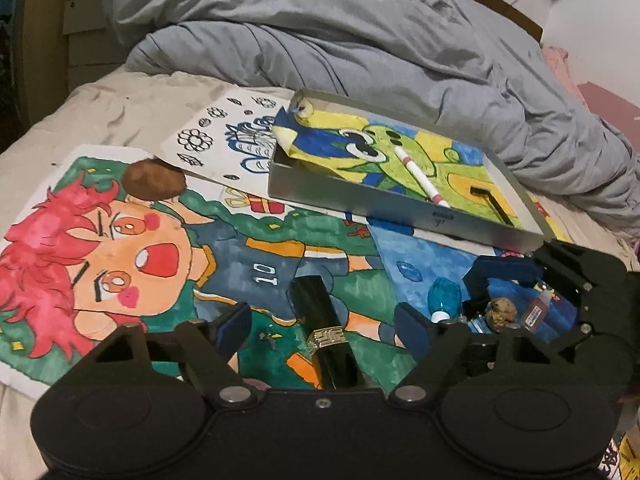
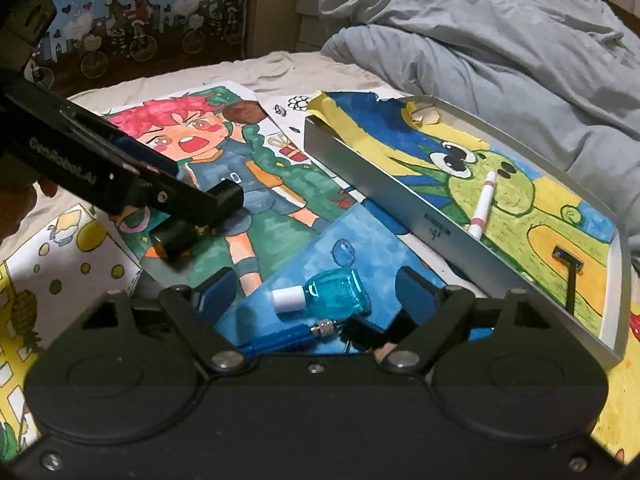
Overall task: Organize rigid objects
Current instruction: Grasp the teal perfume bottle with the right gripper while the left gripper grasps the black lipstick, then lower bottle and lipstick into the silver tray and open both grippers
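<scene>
A black tube with a gold band (image 1: 324,328) lies on the drawings between the pads of my open left gripper (image 1: 320,328); the pads stand apart from it. It shows in the right wrist view (image 2: 174,242) under the left gripper (image 2: 224,196). A blue glass bottle with a white cap (image 2: 328,294) lies between the pads of my open right gripper (image 2: 316,292), untouched; it also shows in the left wrist view (image 1: 442,300). A silver tray (image 2: 384,184) holds a white-and-pink marker (image 2: 482,204) and a black razor (image 2: 570,276).
Children's drawings cover the bed. A brown round object (image 1: 154,179) lies at the drawings' far edge. A blue pen (image 2: 280,340), a walnut (image 1: 502,312) and a small brown bottle (image 1: 534,312) lie by the right gripper. A grey duvet (image 1: 360,40) is heaped behind the tray.
</scene>
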`<action>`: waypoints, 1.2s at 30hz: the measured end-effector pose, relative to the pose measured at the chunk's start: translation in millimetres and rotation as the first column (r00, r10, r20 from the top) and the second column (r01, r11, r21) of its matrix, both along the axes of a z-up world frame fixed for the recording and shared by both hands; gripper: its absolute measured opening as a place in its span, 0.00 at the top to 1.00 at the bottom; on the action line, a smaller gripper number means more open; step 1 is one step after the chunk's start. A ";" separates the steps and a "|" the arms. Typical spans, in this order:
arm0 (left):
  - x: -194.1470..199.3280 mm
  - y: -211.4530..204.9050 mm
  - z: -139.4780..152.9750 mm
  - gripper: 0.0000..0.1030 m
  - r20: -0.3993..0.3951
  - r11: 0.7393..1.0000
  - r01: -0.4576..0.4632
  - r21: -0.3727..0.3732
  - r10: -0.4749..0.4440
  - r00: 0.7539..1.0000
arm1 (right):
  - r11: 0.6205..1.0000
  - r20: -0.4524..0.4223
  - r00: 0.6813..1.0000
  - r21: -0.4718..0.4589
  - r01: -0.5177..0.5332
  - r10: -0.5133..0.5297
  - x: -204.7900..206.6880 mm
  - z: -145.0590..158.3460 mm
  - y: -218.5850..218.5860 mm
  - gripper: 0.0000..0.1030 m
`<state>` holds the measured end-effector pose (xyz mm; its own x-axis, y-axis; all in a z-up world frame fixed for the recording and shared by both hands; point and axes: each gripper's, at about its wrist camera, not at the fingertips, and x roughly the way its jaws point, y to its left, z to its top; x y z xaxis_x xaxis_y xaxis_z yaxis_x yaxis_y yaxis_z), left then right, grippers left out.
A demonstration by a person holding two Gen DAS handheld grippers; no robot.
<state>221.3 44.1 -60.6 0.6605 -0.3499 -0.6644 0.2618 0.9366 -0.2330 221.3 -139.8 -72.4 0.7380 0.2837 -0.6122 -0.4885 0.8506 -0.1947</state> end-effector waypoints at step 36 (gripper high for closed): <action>-2.2 -12.3 28.6 0.79 0.096 1.000 0.013 0.001 -0.013 0.995 | 0.993 0.091 0.991 0.077 0.089 -0.096 -9.7 39.8 -16.4 0.56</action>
